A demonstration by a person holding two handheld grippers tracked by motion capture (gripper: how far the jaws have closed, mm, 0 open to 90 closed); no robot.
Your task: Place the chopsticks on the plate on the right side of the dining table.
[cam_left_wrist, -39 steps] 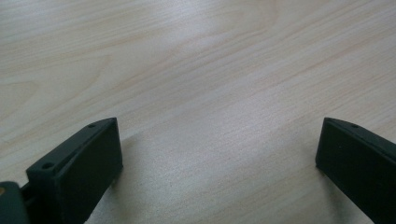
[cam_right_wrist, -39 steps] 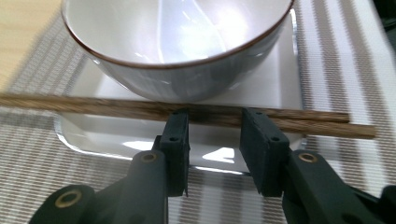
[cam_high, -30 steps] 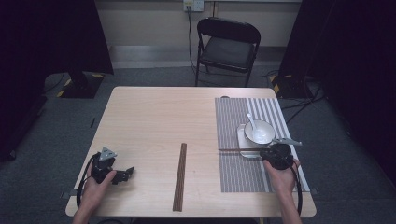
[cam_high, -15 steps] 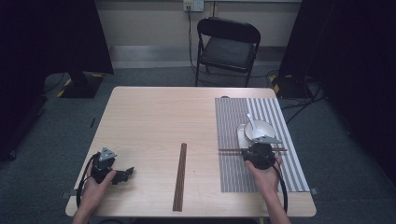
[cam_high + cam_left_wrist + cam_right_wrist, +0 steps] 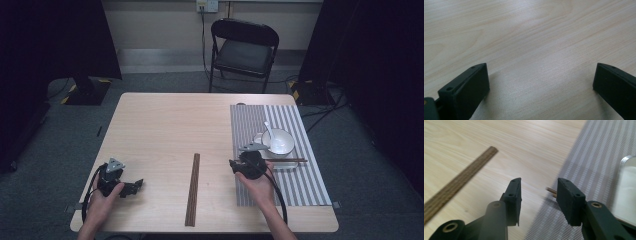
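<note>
Pale wood table (image 5: 165, 130), grey carpet, folding chair (image 5: 243, 47) behind. Striped placemat (image 5: 310, 185) carries white bowl (image 5: 280, 141) with spoon (image 5: 269, 131). Chopsticks (image 5: 286, 160) lie beside right gripper (image 5: 233, 164), jaws just parted, empty. Left gripper (image 5: 139, 183) spread, empty.

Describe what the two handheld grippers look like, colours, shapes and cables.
Both are black. The left gripper carries a grey three-cornered plate on top, and a black cable loops from its body. The right gripper has the same grey plate and a black cable trailing along the forearm. In the gripper views the jaws are flat matte black blocks with small screw holes. The forearms are bare, with no sleeves in view.
</note>
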